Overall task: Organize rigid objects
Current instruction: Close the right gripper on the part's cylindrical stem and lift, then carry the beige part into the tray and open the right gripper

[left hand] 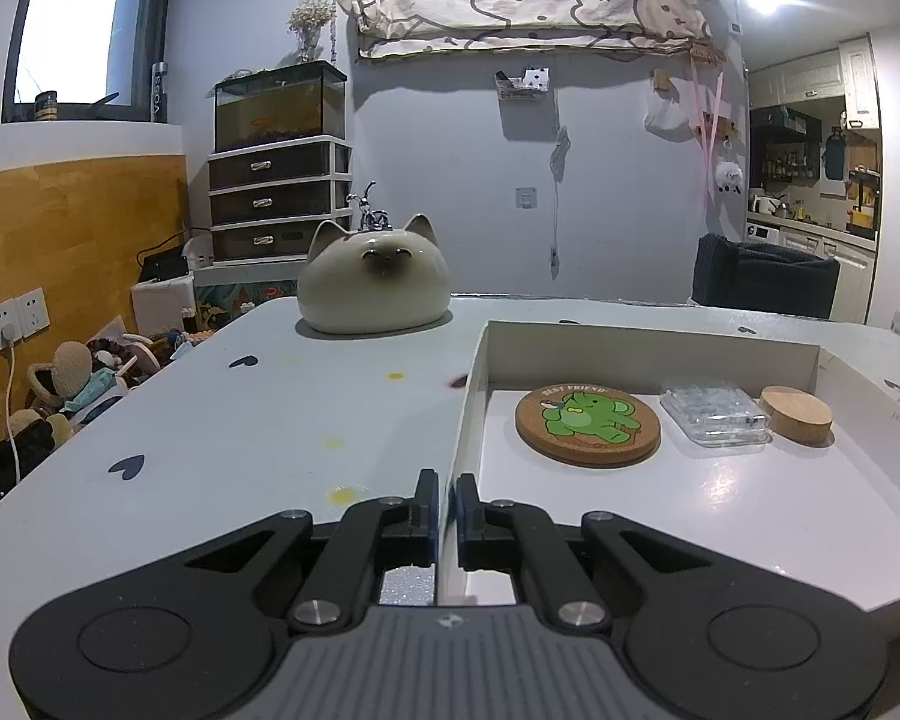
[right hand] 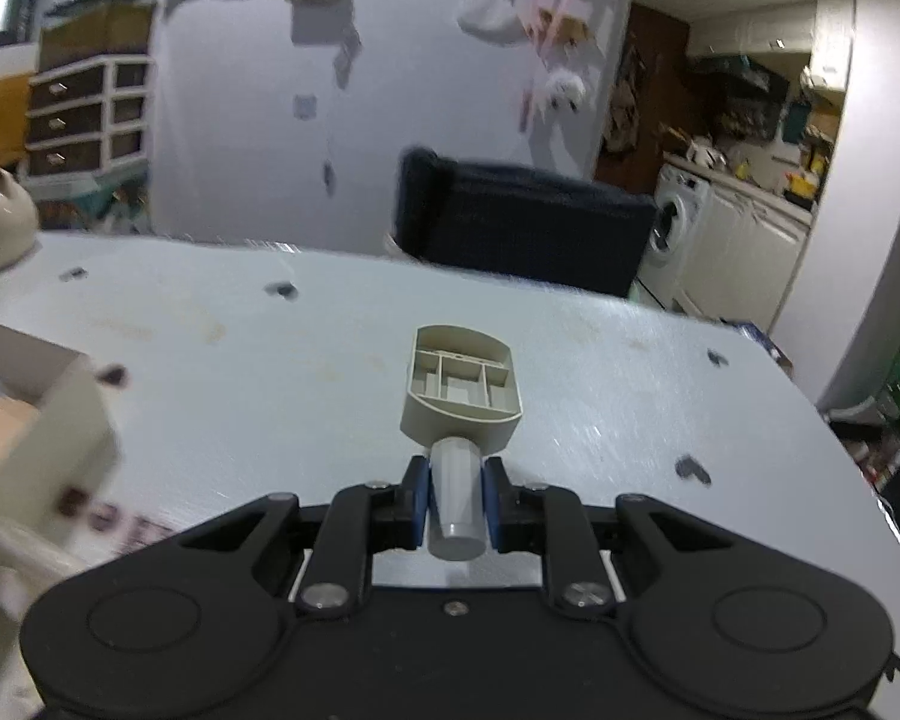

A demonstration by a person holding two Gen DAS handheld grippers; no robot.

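Clamped jaws on both sides: my left gripper [left hand: 447, 510] pinches the near-left wall of the white cardboard tray [left hand: 473, 372], the thin wall running up between the two fingers, so I read that hand as steadying the tray. My right gripper [right hand: 455, 498] is clenched on the grey round handle of a beige plastic stamp-like piece [right hand: 462, 384], its ribbed hollow underside facing the camera; it looks lifted off the pale table [right hand: 270, 360], though the blur makes the gap hard to judge.

Three things already lie in the tray, along its far side: a cork coaster with a green elephant [left hand: 588, 427], a clear plastic case [left hand: 714, 417] just beside it, and a round cork lid [left hand: 795, 412] touching or nearly touching that case. I judge the sorting well under way, with the beige piece in transit and still to be set down; the tray's corner [right hand: 36, 378] sits off to its left. A ceramic cat [left hand: 373, 276] stands on the table outside the tray; whether it belongs in I cannot tell.
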